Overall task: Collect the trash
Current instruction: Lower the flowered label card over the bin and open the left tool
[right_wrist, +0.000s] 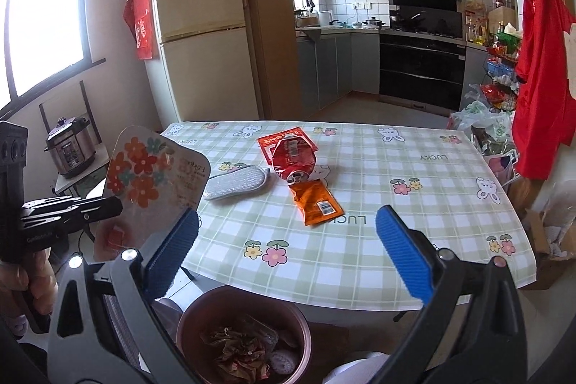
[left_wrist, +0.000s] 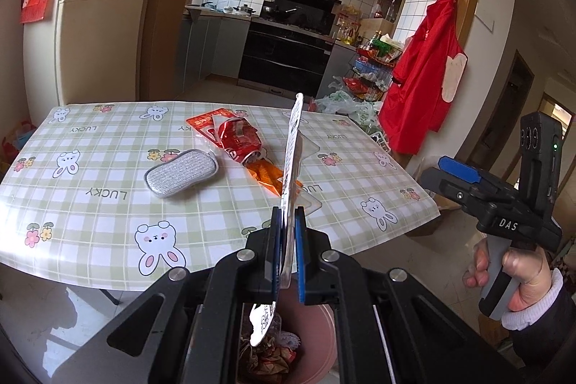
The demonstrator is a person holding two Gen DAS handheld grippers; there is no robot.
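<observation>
We held the flat flower-printed card package upright in the clamped left gripper, directly above the brown round bin, the right gripper gaping empty.

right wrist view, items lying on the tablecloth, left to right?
Silver scrub pad → crushed red can → orange sachet. The can sits on a red packet, so that one is left out of the order.
</observation>
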